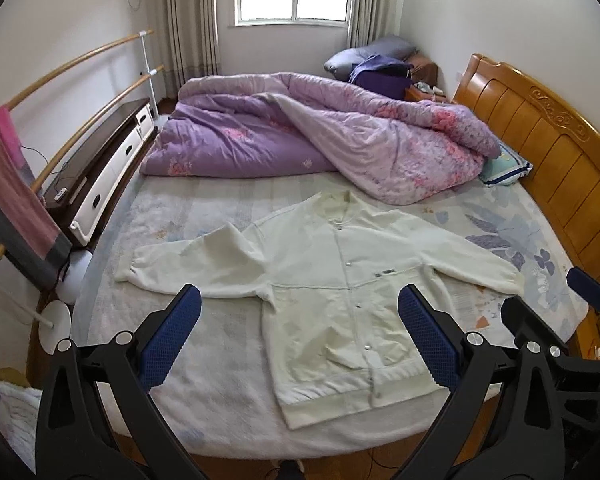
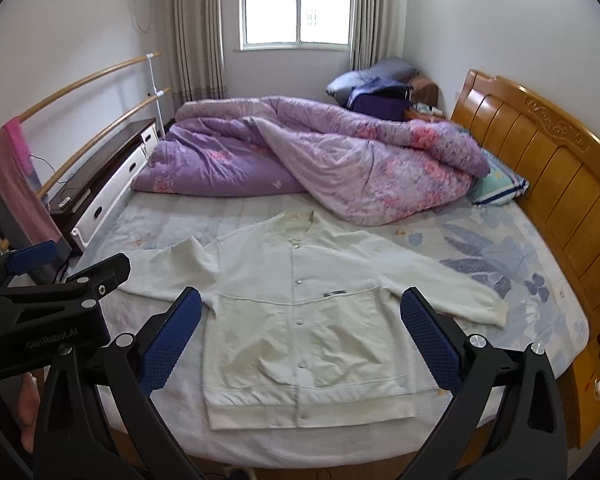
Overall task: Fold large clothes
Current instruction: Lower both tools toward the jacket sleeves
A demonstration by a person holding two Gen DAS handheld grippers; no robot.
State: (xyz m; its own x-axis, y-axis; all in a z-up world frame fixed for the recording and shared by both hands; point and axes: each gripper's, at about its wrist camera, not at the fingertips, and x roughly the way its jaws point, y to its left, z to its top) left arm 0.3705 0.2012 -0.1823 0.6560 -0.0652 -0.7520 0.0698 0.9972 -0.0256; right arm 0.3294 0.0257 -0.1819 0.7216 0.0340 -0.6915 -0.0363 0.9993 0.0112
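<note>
A cream-white button-front jacket (image 1: 340,280) lies flat and face up on the bed, collar toward the far side, hem toward me; it also shows in the right wrist view (image 2: 300,312). Its left sleeve (image 1: 204,260) is bent and partly folded, its right sleeve (image 1: 472,268) stretches toward the headboard. My left gripper (image 1: 300,320) is open and empty, held above the near edge of the bed. My right gripper (image 2: 300,324) is open and empty, also above the hem. The right gripper shows at the right edge of the left view (image 1: 560,320), the left one at the left of the right view (image 2: 52,292).
A rumpled purple floral quilt (image 1: 320,140) fills the far half of the bed. The wooden headboard (image 1: 548,152) runs along the right. A pillow (image 1: 504,168) lies by it. A low cabinet (image 1: 100,168) and a rail with a pink towel (image 1: 16,184) stand left.
</note>
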